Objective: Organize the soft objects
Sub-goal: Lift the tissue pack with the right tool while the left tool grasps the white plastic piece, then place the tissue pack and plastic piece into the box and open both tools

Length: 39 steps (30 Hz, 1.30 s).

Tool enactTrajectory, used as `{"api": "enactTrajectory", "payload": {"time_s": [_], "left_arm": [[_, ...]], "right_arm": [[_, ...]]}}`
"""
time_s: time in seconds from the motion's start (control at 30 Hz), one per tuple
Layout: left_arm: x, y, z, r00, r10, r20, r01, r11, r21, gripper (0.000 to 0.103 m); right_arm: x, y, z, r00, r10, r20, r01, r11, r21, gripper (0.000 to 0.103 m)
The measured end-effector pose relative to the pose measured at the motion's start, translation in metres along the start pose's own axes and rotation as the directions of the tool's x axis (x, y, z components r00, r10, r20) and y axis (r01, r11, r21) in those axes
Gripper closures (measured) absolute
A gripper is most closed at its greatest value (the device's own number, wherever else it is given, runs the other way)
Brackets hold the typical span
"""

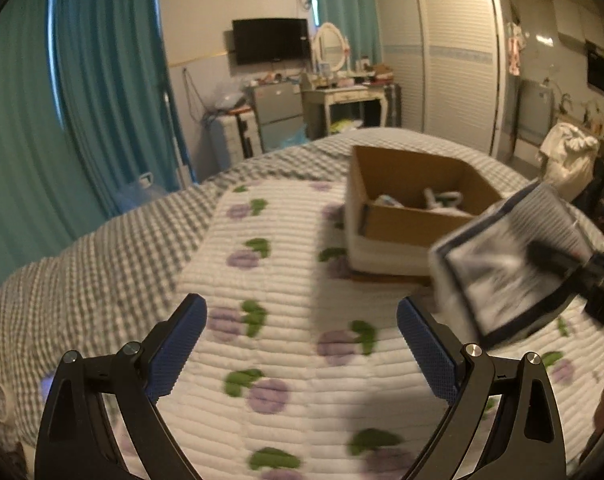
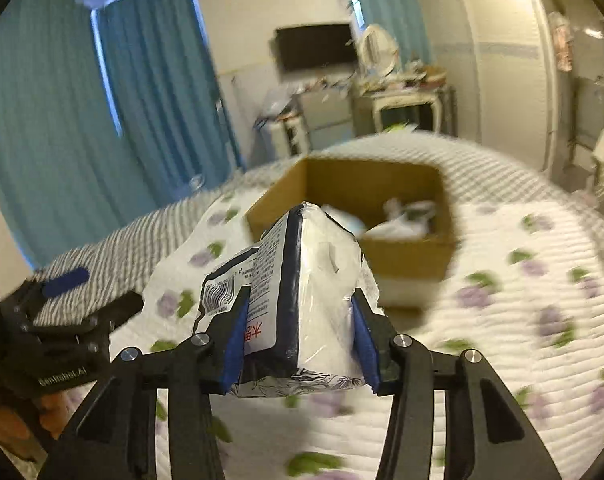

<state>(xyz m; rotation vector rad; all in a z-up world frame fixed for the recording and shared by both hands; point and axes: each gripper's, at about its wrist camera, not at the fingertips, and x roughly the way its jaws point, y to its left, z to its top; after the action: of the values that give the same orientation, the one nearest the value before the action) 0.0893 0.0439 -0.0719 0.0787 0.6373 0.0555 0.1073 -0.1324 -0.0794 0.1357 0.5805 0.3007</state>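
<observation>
My right gripper is shut on a soft tissue pack, white with dark blue edges and printed text, held above the bed in front of the cardboard box. The box holds white soft items. In the left wrist view the tissue pack shows blurred at the right, near the cardboard box. My left gripper is open and empty, low over the quilt. It also shows at the left edge of the right wrist view.
A white quilt with purple and green fruit print lies on a grey checked bed cover. Teal curtains hang to the left. A dressing table, TV and wardrobe stand beyond the bed.
</observation>
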Motion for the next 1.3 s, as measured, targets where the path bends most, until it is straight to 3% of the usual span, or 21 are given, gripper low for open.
{"api": "enactTrajectory", "payload": {"time_s": [0.23,0.37,0.53,0.63,0.77,0.83,0.87,1.07,1.3], "left_arm": [[0.033,-0.065,-0.012,0.992,-0.097,-0.085,0.096,0.995,-0.008,0.007],[0.057,-0.101,-0.020,0.984,-0.132,-0.121,0.137,0.990,0.034,0.008],[0.090,-0.127,-0.027,0.972,-0.153,-0.179,0.162,0.986,0.035,0.009],[0.103,-0.136,-0.033,0.967,-0.154,-0.204,0.167,0.985,0.044,0.018],[0.123,-0.144,-0.044,0.938,-0.184,-0.295,0.207,0.977,0.048,0.049],[0.120,-0.147,-0.045,0.933,-0.210,-0.291,0.236,0.970,0.056,0.061],[0.117,-0.148,-0.044,0.929,-0.231,-0.291,0.259,0.964,0.062,0.072],[0.091,-0.143,-0.037,0.925,-0.257,-0.281,0.284,0.957,0.058,0.073],[0.035,-0.118,-0.008,0.942,-0.275,-0.192,0.293,0.954,0.070,0.073]], "right_arm": [[-0.012,-0.094,-0.017,0.989,-0.150,-0.010,0.149,0.978,0.147,0.056],[-0.004,-0.137,-0.028,0.984,-0.176,-0.031,0.179,0.957,0.227,0.056],[0.011,-0.163,-0.035,0.985,-0.164,-0.048,0.170,0.950,0.261,0.056],[0.020,-0.172,-0.040,0.985,-0.160,-0.063,0.171,0.948,0.270,0.056],[0.026,-0.181,-0.043,0.988,-0.137,-0.069,0.152,0.941,0.302,0.056],[0.024,-0.182,-0.042,0.989,-0.133,-0.065,0.147,0.941,0.306,0.056],[0.022,-0.182,-0.041,0.990,-0.127,-0.061,0.140,0.940,0.310,0.056],[-0.002,-0.182,-0.030,0.998,-0.066,-0.007,0.064,0.919,0.389,0.056],[-0.049,-0.166,0.007,0.996,-0.067,0.066,0.037,0.926,0.376,0.056]]}}
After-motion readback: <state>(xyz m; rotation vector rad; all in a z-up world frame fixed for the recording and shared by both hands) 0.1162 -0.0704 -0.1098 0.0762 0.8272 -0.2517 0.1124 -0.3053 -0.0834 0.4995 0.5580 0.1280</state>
